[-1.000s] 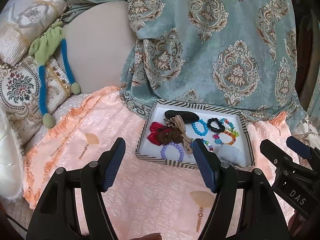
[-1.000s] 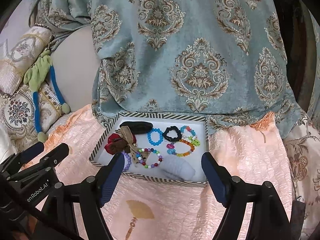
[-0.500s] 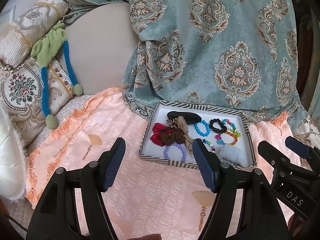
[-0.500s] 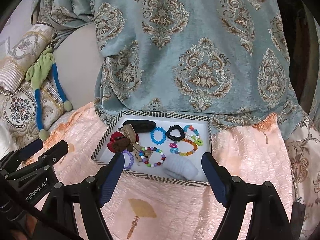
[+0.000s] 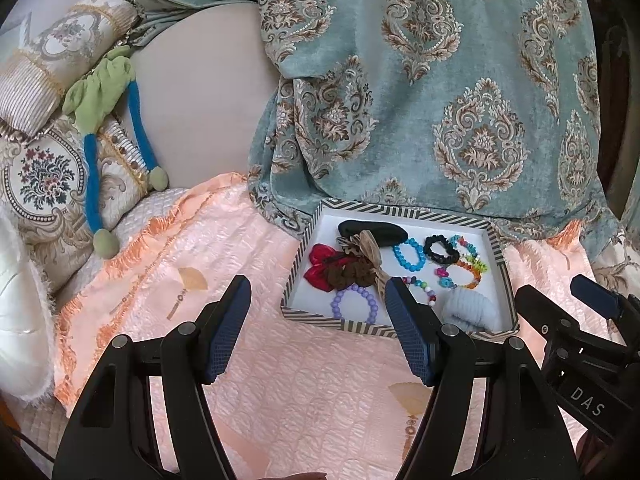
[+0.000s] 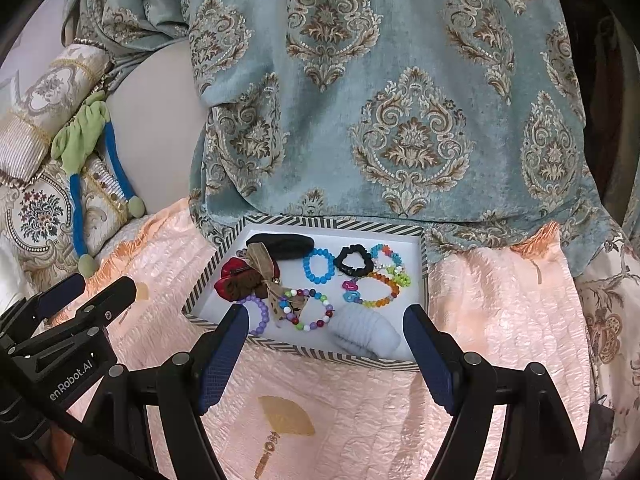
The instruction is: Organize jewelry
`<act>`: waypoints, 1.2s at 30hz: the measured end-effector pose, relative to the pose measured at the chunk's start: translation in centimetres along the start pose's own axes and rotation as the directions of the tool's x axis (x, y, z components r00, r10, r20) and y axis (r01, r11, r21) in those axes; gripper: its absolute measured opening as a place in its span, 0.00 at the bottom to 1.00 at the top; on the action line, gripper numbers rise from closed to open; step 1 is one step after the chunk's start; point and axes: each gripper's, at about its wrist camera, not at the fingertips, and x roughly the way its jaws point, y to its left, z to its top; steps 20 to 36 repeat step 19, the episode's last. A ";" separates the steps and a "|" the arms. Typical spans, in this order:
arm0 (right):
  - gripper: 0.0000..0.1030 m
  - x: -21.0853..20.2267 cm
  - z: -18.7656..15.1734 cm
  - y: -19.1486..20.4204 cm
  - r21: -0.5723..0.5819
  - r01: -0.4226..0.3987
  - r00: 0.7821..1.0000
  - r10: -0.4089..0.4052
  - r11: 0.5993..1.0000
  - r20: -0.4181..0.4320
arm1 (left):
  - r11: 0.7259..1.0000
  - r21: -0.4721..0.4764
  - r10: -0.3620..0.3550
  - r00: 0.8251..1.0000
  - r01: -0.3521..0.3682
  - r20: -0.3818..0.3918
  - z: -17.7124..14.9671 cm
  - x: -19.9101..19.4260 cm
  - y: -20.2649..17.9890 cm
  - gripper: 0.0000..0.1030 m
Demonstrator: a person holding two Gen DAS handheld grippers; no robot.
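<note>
Jewelry tray sits on peach bedspread; my left tool & right tool hover just before it, both spread, empty.

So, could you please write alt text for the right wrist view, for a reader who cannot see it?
An open right gripper hovers empty over a peach bedspread, facing a striped tray of bead bracelets, scrunchies and hair bows. A teal curtain hangs behind; the left gripper shows at left.
</note>
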 end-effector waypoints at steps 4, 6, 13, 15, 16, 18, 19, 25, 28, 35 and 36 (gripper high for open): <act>0.75 0.1 0.0 0.0 0.004 0.000 1.000 0.000 1.000 0.001 | 1.000 0.004 0.004 1.000 -0.004 -0.004 -0.1 0.1 -0.2 0.68; 0.75 0.2 0.0 -0.1 0.008 -0.001 1.000 0.001 1.000 -0.001 | 1.000 0.008 0.006 1.000 -0.006 -0.005 -0.1 0.2 -0.4 0.68; 0.75 0.5 -0.2 -0.4 0.010 -0.003 1.000 0.003 1.000 -0.006 | 1.000 0.022 0.005 1.000 -0.005 0.006 -0.2 0.4 -0.8 0.68; 0.75 0.7 -0.3 -0.6 0.012 -0.002 1.000 0.002 1.000 -0.010 | 1.000 0.028 0.004 1.000 -0.004 0.020 -0.3 0.4 -0.8 0.68; 0.75 0.8 -0.3 -0.8 0.014 -0.003 1.000 0.003 1.000 -0.012 | 0.999 0.034 0.008 1.000 -0.009 0.025 -0.3 0.5 -0.9 0.68; 0.75 1.0 -0.5 -1.3 0.016 -0.003 1.000 0.003 1.000 -0.016 | 0.999 0.040 0.012 1.000 -0.013 0.022 -0.4 0.7 -1.0 0.68; 0.75 1.2 -0.5 -1.7 0.017 -0.003 1.000 0.003 1.000 -0.018 | 0.999 0.040 0.011 1.000 -0.012 0.019 -0.4 0.8 -0.9 0.68; 0.75 1.2 -0.5 -1.7 0.017 -0.003 1.000 0.003 1.000 -0.018 | 0.999 0.040 0.011 1.000 -0.012 0.019 -0.4 0.8 -0.9 0.68; 0.75 1.2 -0.5 -1.7 0.017 -0.003 1.000 0.003 1.000 -0.018 | 0.999 0.040 0.011 1.000 -0.012 0.019 -0.4 0.8 -0.9 0.68; 0.75 1.2 -0.5 -1.7 0.017 -0.003 1.000 0.003 1.000 -0.018 | 0.999 0.040 0.011 1.000 -0.012 0.019 -0.4 0.8 -0.9 0.68; 0.75 1.2 -0.5 -1.7 0.017 -0.003 1.000 0.003 1.000 -0.018 | 0.999 0.040 0.011 1.000 -0.012 0.019 -0.4 0.8 -0.9 0.68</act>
